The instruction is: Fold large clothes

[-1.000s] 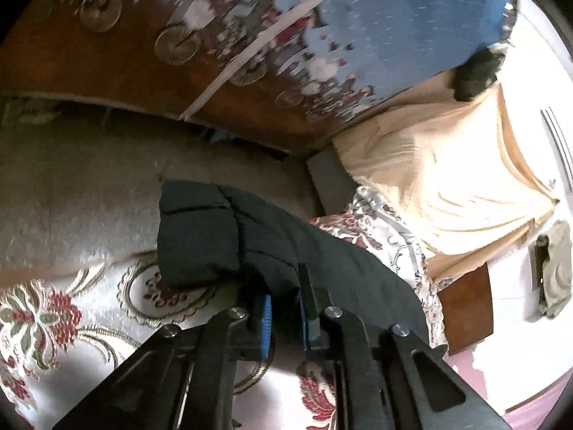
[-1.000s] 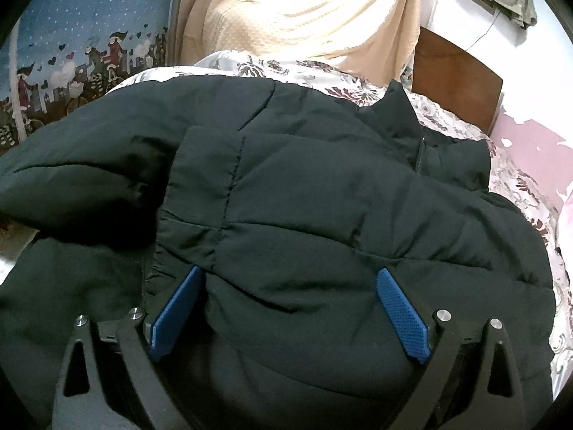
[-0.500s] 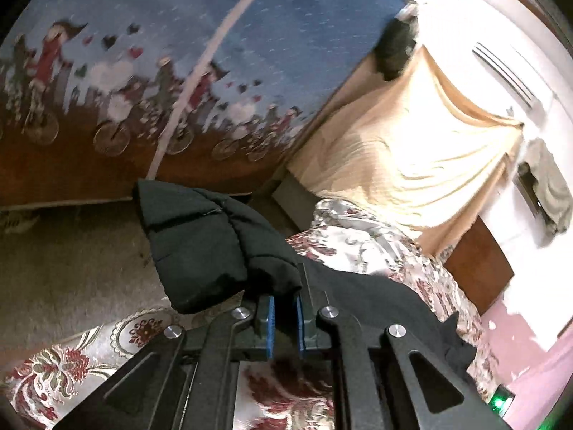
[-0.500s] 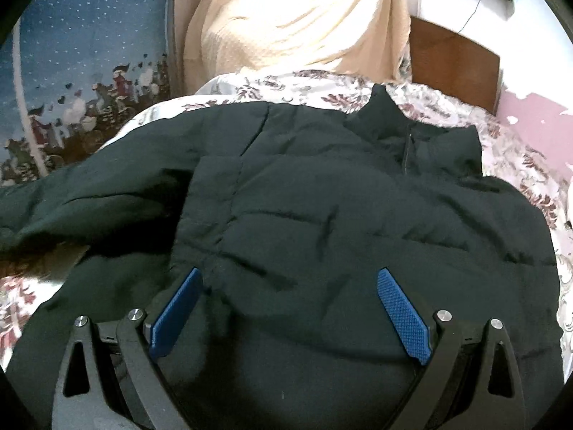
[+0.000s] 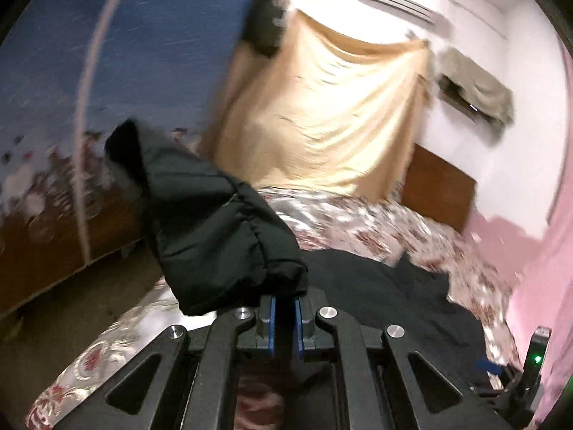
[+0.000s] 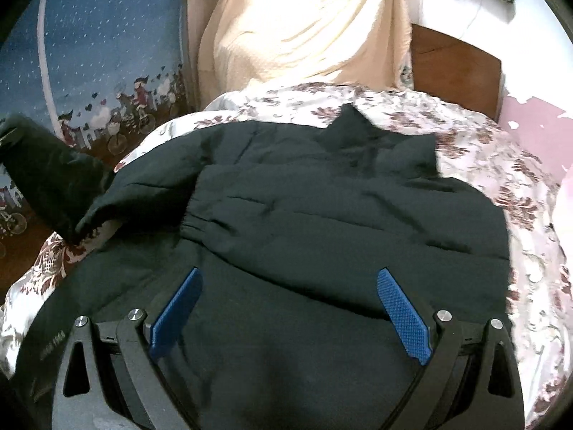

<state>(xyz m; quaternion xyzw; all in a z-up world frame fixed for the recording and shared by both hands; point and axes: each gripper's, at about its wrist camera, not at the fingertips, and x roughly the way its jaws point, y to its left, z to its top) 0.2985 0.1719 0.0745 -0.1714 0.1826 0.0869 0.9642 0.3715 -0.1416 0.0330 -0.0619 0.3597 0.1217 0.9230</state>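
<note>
A black padded jacket (image 6: 322,222) lies spread on the floral bedspread (image 6: 501,186), collar toward the headboard. My left gripper (image 5: 284,308) is shut on the jacket's left sleeve (image 5: 211,222) and holds it raised above the bed's left side. The lifted sleeve (image 6: 46,175) shows at the left edge of the right wrist view. My right gripper (image 6: 290,286) is open above the jacket's lower body, blue pads (image 6: 401,308) wide apart and holding nothing. The right gripper's body (image 5: 530,376) shows at the lower right of the left wrist view.
A beige cloth (image 6: 304,25) hangs at the bed's head beside a brown wooden headboard (image 6: 454,61). A blue curtain with a cartoon print (image 6: 100,53) runs along the left. A pink wall (image 5: 544,251) stands on the right. Bare floor (image 5: 53,322) lies left of the bed.
My left gripper has lifted the sleeve up off the bed and swung it toward the jacket. My right gripper has drawn back slightly from the jacket and stayed open.
</note>
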